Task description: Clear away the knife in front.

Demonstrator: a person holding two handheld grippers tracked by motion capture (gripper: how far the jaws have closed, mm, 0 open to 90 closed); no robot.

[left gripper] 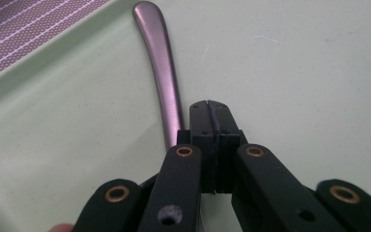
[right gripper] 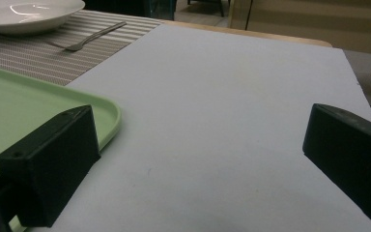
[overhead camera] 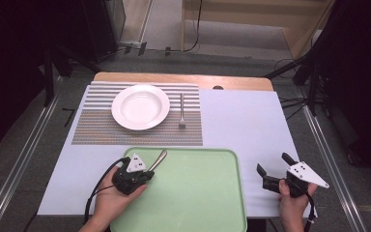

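A metal utensil's handle (overhead camera: 160,158) lies on the pale green tray (overhead camera: 198,193) near its far left corner. My left gripper (overhead camera: 149,174) sits low over it, pointing along the handle. In the left gripper view the black jaws (left gripper: 208,108) are shut pad against pad with nothing in the seam. The handle (left gripper: 162,72) runs just left of them and disappears under the left jaw. The utensil's other end is hidden below the gripper. My right gripper (overhead camera: 272,162) hovers over the white table sheet right of the tray, jaws (right gripper: 198,164) open and empty.
A white plate (overhead camera: 140,107) and a fork (overhead camera: 182,113) rest on a striped placemat (overhead camera: 96,128) behind the tray. The white sheet (overhead camera: 241,121) covers the table's right half. The tray's rim (right gripper: 108,113) is just left of my right gripper.
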